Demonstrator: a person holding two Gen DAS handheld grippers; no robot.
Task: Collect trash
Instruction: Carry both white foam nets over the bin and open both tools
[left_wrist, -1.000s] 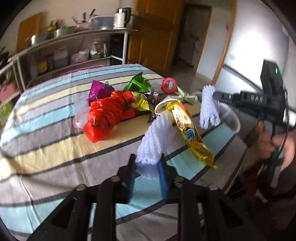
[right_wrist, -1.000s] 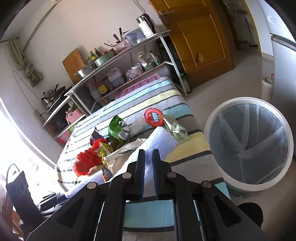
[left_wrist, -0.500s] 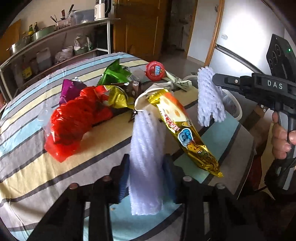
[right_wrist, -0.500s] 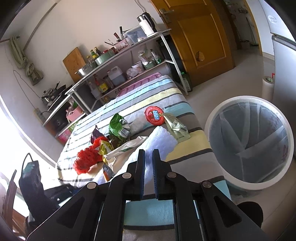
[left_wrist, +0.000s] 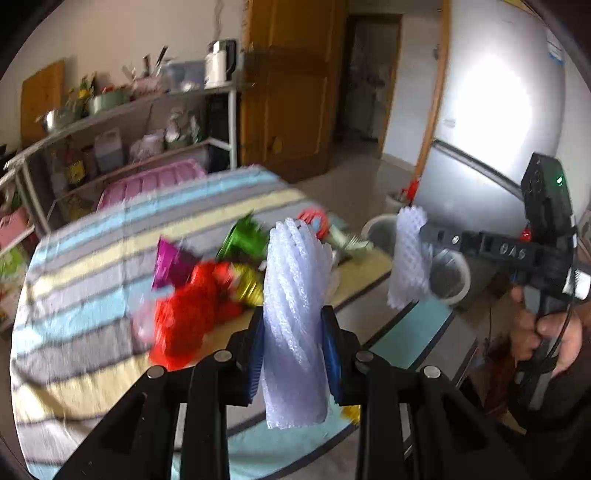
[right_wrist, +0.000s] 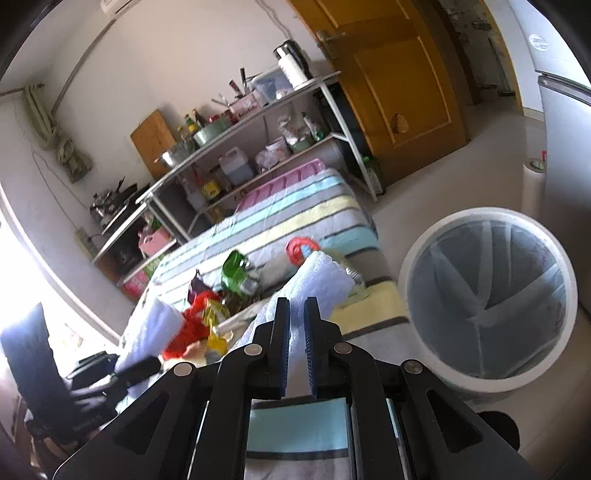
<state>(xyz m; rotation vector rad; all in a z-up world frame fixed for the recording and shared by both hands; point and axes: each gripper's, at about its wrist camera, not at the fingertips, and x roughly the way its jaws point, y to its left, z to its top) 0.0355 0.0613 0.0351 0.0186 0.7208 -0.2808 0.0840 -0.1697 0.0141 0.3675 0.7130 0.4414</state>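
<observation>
My left gripper is shut on a white foam net sleeve and holds it above the striped table. My right gripper is shut on a second white foam net sleeve; it shows in the left wrist view near the white trash bin. The bin stands on the floor by the table's right end, with a liner inside. On the table lie a red plastic bag, a green wrapper, a purple wrapper and a red round lid.
A metal shelf rack with pots and bottles stands behind the table. A wooden door is at the back and a fridge is to the right. A pink stool is beyond the table.
My left gripper has lifted its foam sleeve up off the table and the view has swung. My right gripper, with its sleeve, has shifted slightly; the bin looks a little nearer.
</observation>
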